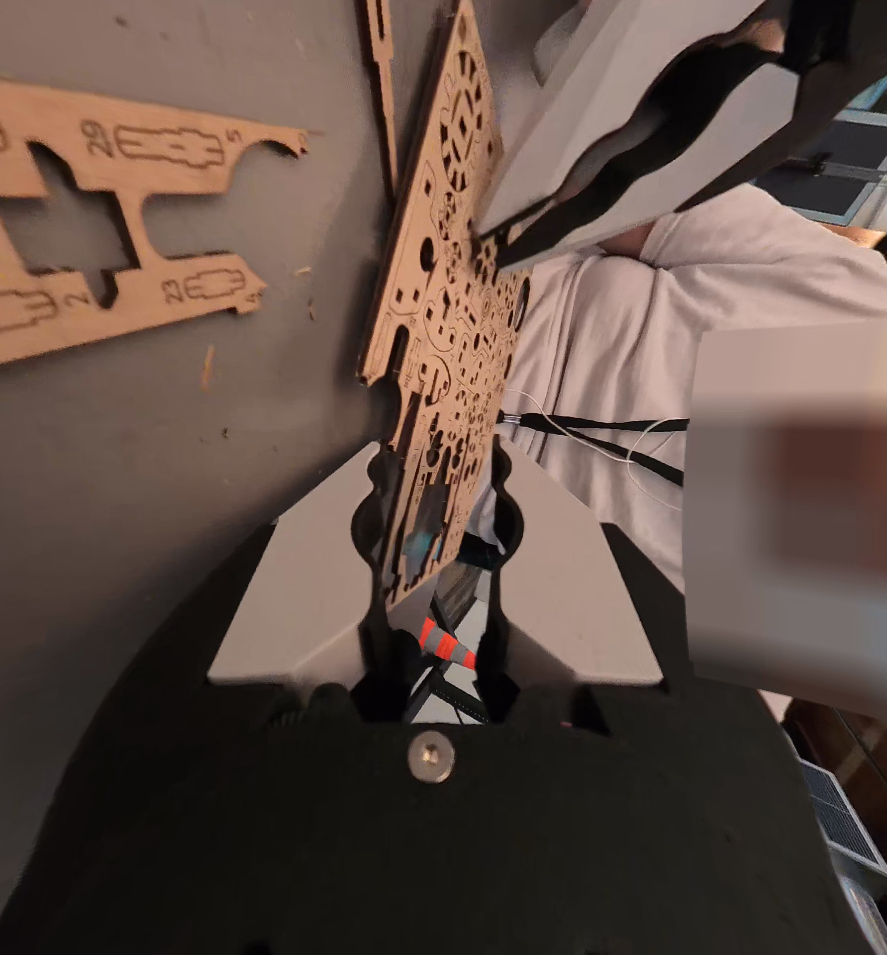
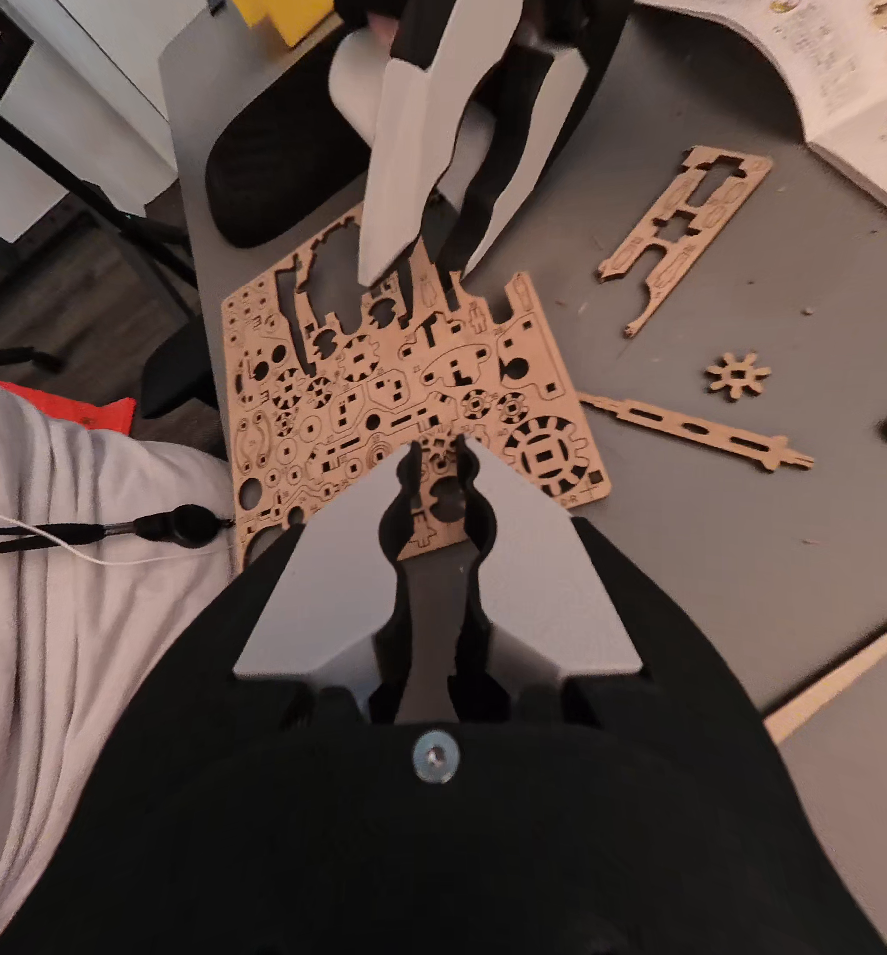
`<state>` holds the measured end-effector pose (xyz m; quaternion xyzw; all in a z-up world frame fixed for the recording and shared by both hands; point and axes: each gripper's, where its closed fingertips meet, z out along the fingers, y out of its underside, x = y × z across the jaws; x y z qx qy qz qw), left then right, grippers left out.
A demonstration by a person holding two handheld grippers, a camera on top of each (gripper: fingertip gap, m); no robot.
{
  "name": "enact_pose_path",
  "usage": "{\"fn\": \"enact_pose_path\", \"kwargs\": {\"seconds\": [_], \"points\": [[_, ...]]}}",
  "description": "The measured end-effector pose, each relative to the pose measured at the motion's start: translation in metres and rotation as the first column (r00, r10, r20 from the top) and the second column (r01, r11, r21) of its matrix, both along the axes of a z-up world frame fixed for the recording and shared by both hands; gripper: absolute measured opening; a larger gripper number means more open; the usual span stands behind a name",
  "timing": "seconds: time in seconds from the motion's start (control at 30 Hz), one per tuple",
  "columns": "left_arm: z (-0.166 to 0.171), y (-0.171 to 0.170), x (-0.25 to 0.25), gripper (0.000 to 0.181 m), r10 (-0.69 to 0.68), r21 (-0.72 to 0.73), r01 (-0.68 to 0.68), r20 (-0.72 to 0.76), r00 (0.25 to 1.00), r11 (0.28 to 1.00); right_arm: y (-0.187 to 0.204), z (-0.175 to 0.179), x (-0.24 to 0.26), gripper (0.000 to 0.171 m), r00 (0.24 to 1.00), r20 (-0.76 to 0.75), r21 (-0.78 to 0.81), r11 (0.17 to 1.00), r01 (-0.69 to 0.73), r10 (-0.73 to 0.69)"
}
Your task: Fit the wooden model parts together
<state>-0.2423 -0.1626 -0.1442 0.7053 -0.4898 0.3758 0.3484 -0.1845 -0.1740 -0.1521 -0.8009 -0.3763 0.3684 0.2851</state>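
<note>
Left wrist view: left gripper (image 1: 438, 455) clamps the wooden sheet (image 1: 446, 310); right gripper (image 2: 438, 444) nearly closed on its gear cutout (image 2: 437, 445).

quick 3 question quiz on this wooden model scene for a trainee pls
1. True or false: the left gripper clamps the wooden sheet by its edge.
2. The right gripper has its tips at: A) a small gear in the sheet; B) the instruction booklet; C) a chair.
3. Fill in: the loose star-shaped gear lies on the grey ___.
Key: 1 true; 2 A; 3 table.
</note>
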Motion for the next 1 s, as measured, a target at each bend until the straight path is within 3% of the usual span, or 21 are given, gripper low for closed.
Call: {"fn": "enact_pose_path", "kwargs": {"seconds": [0.03, 0.1, 0.13, 0.3, 0.47, 0.57, 0.7, 1.0], "points": [[0.001, 0.001, 0.000, 0.039, 0.003, 0.023, -0.003, 0.003, 1.000, 1.000, -0.002, 0.000, 0.000, 0.012, 1.000, 0.004, -0.007, 1.000, -0.005, 0.005], [0.002, 0.003, 0.000, 0.040, 0.008, 0.061, -0.008, 0.009, 1.000, 0.998, -0.007, -0.004, 0.002, 0.012, 0.999, 0.040, -0.024, 1.000, -0.014, 0.015], [0.002, 0.006, -0.001, 0.040, 0.017, 0.080, -0.017, 0.000, 1.000, 0.997, -0.011, -0.005, 0.002, 0.001, 0.998, 0.044, -0.033, 0.999, -0.034, 0.036], [0.001, 0.010, -0.005, 0.036, 0.044, 0.123, -0.042, -0.015, 0.999, 0.992, -0.018, -0.006, 0.003, 0.001, 0.999, 0.032, -0.053, 0.998, -0.039, 0.040], [0.005, 0.015, 0.006, 0.032, 0.120, 0.189, -0.135, 0.087, 0.989, 0.973, -0.020, -0.004, 0.003, 0.001, 0.999, 0.004, -0.056, 0.997, -0.050, 0.051], [0.007, 0.013, 0.005, 0.030, 0.102, 0.288, -0.143, 0.153, 0.983, 0.947, -0.021, 0.014, -0.002, 0.003, 0.994, -0.081, 0.019, 0.997, -0.078, 0.079], [0.022, -0.006, 0.006, 0.028, 0.108, 0.266, -0.179, 0.261, 0.959, 0.947, -0.019, 0.022, 0.002, 0.014, 0.994, -0.056, 0.178, 0.981, -0.081, 0.092], [0.029, -0.026, -0.009, 0.028, 0.137, 0.231, -0.221, 0.331, 0.934, 0.948, -0.026, 0.005, 0.001, 0.017, 0.992, 0.011, 0.177, 0.976, -0.124, 0.124]]}}
